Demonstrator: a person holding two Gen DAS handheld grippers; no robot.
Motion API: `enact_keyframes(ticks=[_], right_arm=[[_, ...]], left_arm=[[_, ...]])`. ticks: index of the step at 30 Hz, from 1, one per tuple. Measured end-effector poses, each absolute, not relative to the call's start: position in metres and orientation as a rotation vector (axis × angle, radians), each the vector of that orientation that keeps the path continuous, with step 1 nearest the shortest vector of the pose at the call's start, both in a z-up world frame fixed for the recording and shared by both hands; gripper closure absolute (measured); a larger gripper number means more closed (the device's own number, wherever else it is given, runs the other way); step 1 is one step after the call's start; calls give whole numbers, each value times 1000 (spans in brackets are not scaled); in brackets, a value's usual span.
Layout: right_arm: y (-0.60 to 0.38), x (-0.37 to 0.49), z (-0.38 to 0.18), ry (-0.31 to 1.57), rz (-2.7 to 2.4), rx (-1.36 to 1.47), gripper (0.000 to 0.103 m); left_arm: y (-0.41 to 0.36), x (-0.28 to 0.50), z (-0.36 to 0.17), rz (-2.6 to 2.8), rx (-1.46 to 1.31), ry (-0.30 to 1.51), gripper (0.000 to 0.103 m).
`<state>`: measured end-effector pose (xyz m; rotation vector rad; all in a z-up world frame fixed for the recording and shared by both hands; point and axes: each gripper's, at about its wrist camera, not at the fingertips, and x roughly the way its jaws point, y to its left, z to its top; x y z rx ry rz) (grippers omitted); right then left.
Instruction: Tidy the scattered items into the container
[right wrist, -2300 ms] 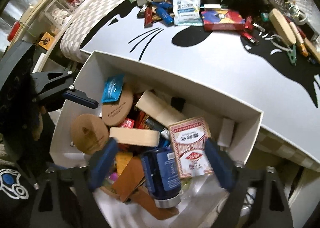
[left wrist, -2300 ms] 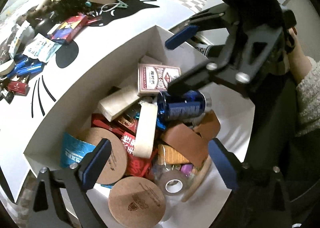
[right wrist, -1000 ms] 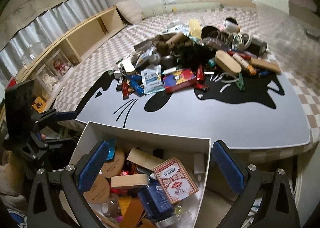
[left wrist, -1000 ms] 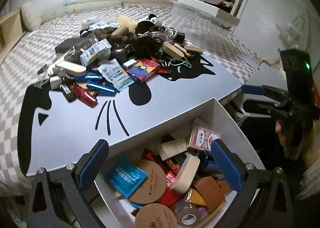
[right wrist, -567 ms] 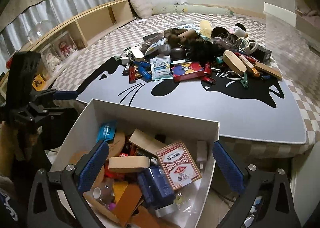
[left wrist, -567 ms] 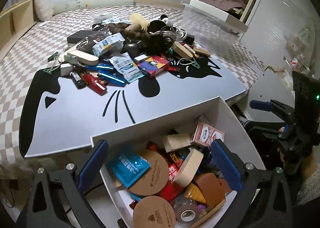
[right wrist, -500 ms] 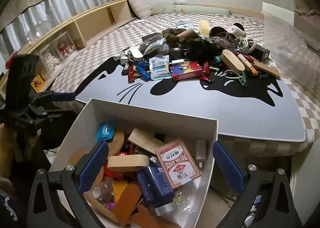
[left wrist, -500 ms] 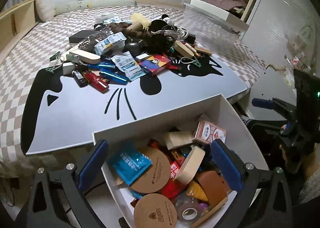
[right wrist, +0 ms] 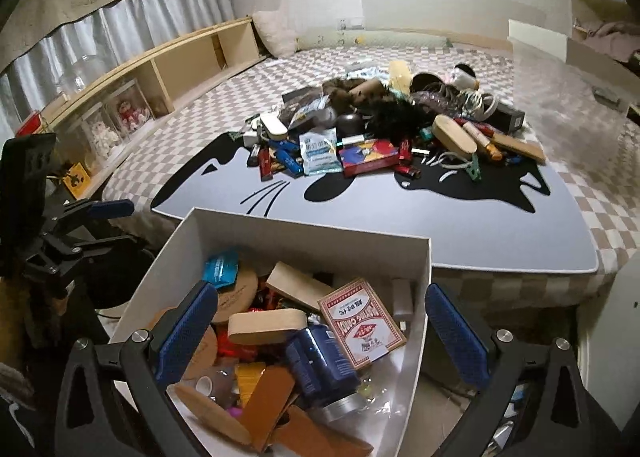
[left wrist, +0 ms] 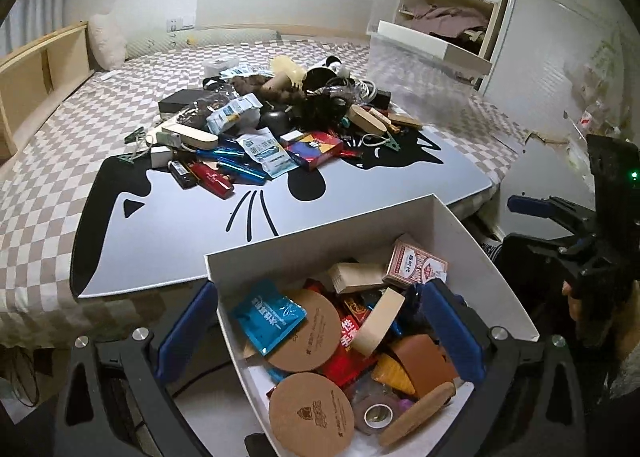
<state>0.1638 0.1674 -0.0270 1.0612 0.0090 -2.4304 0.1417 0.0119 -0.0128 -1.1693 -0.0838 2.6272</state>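
**Empty jaws over a crowded box**

Both sets of jaws stand wide and hold nothing: the left gripper (left wrist: 320, 333) and right gripper (right wrist: 320, 337) hover low in frame above the white container (right wrist: 304, 231). It is heaped already — a card deck (right wrist: 362, 327) lies atop the load. The scattered items (right wrist: 384, 133) sit piled in the upper middle, on the cat-print mat (right wrist: 460, 225). The likely risks: a tangled pile dragging neighbours along, or further drops sliding off the heap.
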Motion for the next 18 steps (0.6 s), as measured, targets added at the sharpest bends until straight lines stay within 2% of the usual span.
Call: enact_keyframes(ticks=[18], right_arm=[[171, 192, -10, 46, -2516, 964, 0]], left_arm=[[6, 165, -1, 2688, -1104, -63, 0]])
